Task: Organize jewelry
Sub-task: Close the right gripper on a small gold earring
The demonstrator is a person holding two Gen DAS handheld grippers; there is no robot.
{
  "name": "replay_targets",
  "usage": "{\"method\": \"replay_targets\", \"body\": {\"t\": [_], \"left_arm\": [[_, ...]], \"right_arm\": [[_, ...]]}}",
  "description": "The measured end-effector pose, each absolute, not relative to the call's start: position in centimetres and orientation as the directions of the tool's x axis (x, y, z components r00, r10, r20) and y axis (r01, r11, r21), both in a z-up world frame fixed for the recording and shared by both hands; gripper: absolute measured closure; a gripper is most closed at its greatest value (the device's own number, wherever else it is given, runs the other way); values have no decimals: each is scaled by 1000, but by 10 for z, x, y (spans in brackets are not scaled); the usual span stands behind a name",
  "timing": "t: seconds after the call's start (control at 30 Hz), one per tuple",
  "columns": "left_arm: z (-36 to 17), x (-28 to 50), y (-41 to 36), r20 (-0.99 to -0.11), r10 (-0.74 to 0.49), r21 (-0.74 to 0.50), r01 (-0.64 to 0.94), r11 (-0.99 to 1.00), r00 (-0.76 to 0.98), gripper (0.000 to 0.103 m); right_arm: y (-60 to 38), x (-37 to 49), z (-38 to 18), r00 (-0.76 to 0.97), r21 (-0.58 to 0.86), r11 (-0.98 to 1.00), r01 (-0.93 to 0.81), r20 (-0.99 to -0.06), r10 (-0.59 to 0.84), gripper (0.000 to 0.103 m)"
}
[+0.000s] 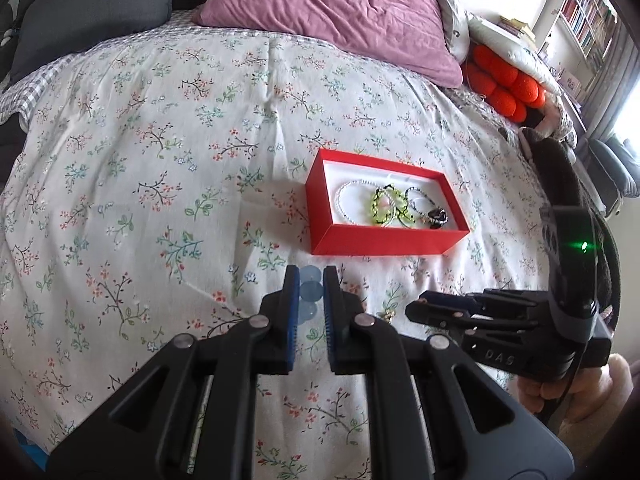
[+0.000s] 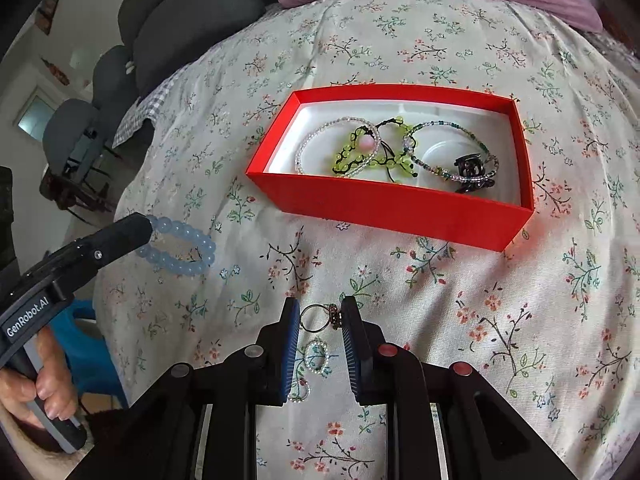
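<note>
where pillows end, a floral bedspread (image 1: 160,168) lies.

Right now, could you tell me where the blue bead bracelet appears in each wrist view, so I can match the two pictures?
Left wrist view: the blue bead bracelet sits low and centre, pinched in the left gripper.
Right wrist view: it hangs at the left edge, off that gripper's tip, above the floral bedspread.
Shared landmark: the red jewelry box, beyond the bracelet in both views.
</note>
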State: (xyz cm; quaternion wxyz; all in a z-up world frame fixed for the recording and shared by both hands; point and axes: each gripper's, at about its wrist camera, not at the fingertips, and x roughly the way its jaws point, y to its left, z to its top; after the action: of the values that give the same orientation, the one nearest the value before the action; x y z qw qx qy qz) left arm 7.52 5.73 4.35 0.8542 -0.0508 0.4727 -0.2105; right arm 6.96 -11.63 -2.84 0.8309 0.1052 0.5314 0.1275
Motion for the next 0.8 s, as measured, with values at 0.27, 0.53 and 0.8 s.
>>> {"method": "replay_targets", "body": {"t": [0.27, 0.53, 0.8], "left_arm": [[40, 76, 51, -796, -404, -283, 314, 906, 451, 90], [33, 75, 49, -812, -392, -268, 320, 909, 433, 90], [32, 74, 49, -815, -389, -266, 318, 910, 430, 90]], "right_arm": [[-118, 69, -39, 357, 318, 943, -95, -874, 330, 78], [-118, 63, -50, 326, 216, 973, -80, -917, 231, 41], [-115, 59, -61, 292, 155, 982, -104, -939, 180, 91]]}}
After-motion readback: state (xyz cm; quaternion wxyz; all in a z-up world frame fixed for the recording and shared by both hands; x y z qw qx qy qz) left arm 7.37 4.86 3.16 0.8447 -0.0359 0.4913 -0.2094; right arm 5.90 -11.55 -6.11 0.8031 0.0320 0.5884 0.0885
